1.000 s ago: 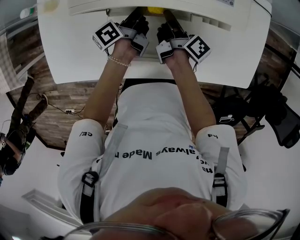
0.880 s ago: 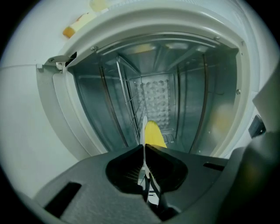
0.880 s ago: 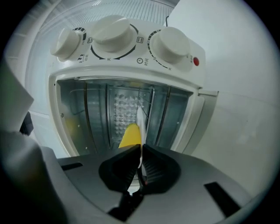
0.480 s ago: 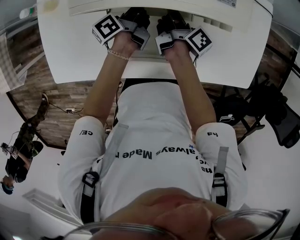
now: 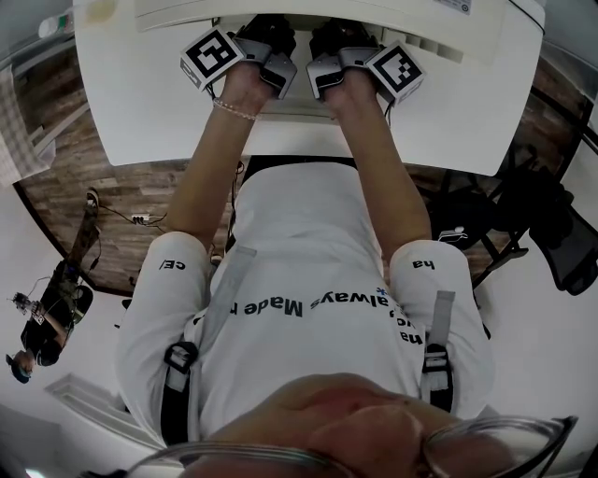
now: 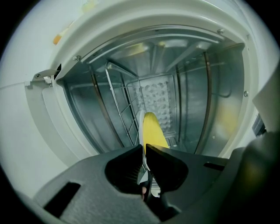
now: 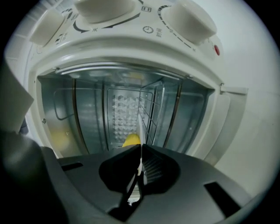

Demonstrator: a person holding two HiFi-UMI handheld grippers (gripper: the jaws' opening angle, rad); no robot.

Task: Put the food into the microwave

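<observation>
In the head view the top edge cuts off the white box-shaped microwave [image 5: 486, 28]. The black left gripper [image 6: 145, 151] hides the near rim of the thin white plate [image 6: 141, 124] of yellow food [image 6: 153, 129]; the black right gripper [image 7: 141, 151] hides most of both.
</observation>
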